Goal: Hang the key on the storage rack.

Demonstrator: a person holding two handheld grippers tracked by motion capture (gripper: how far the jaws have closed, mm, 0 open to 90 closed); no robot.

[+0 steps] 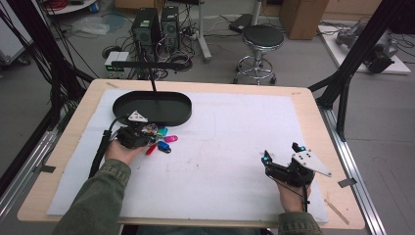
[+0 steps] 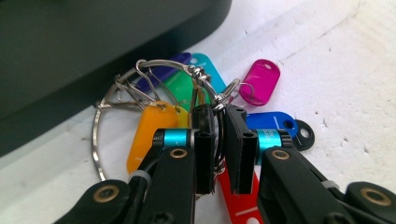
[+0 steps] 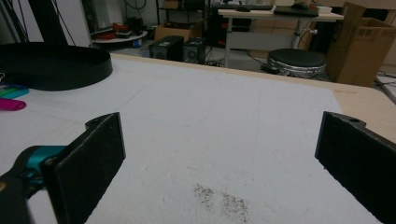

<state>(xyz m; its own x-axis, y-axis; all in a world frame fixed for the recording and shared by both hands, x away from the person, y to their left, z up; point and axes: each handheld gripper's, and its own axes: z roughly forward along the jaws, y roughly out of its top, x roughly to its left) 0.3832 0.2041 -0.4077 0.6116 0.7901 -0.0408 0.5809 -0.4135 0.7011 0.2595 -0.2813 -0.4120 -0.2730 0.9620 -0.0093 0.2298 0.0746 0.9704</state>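
Left gripper (image 2: 218, 154) is clenched on the key ring bunch (image 2: 187, 107), pads pinching the thin wire ring and clasp where the tags gather; in the high view the same left gripper (image 1: 142, 131) sits low on the surface (image 1: 230, 147), just in front of the black oval tray (image 1: 182, 116). Right gripper (image 1: 283, 157) rests well apart on the near right side, jaws spread wide with nothing between them. Risks as I read them: the grip is on slim round wire, so the bunch could pivot or slide through the pads once lifted; the big outer ring (image 2: 95, 140) hangs off to one side and could catch the tray wall on the way over; dangling tags may swing and drag on the white mat. Bite looks narrow too, more clasp than ring, so a twist of the wrist could pop it free. The bunch itself: several metal rings linked together, carrying plastic tags in orange (image 2: 148, 133), green, purple, teal, magenta (image 2: 260, 81), blue (image 2: 271, 122) and red (image 2: 238, 205), fanned flat on the mat, touching or nearly touching the tray's outer wall, not inside it.
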